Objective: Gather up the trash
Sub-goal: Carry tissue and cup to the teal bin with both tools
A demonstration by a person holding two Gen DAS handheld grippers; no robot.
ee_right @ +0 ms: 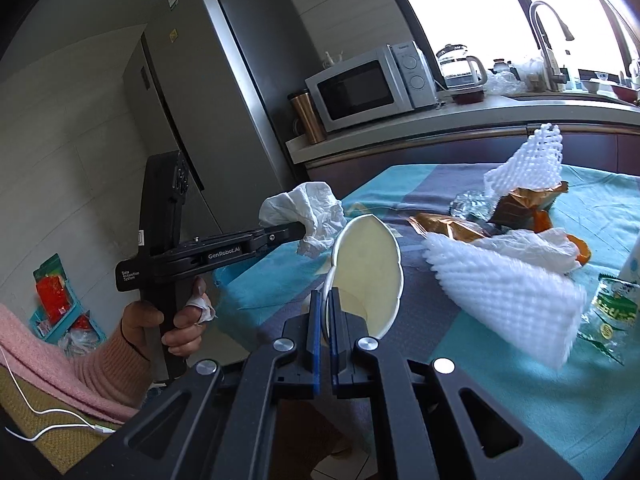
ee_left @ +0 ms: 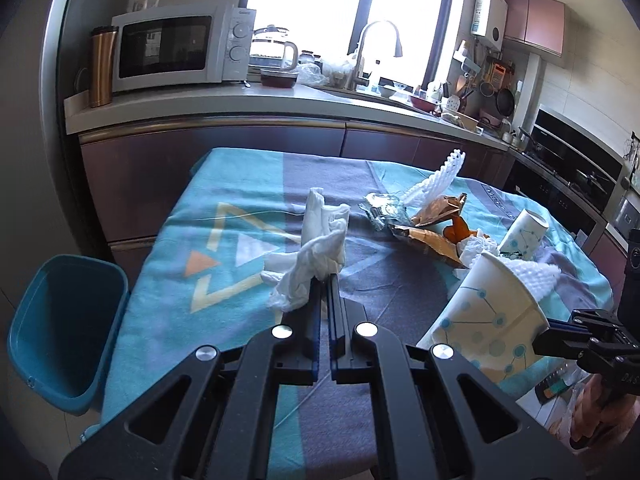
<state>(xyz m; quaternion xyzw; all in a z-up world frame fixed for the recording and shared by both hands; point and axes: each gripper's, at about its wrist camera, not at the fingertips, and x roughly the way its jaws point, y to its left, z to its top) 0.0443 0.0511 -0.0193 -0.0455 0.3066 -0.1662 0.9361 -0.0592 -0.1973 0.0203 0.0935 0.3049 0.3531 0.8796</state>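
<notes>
Left wrist view, left gripper (ee_left: 325, 280) jaws clamped on crumpled tissue (ee_left: 308, 264), right gripper (ee_right: 326, 296) jaws pinching paper cup (ee_right: 366, 268) rim

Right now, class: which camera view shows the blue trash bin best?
The left wrist view: the blue trash bin stands open beside the table, its rim and inside visible. The right wrist view does not show it.

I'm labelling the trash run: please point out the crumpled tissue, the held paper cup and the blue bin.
crumpled tissue (ee_left: 316, 264): left wrist view, its bunched middle.
paper cup (ee_right: 368, 268): right wrist view, its inner wall.
blue bin (ee_left: 60, 392): left wrist view, its near wall.
</notes>
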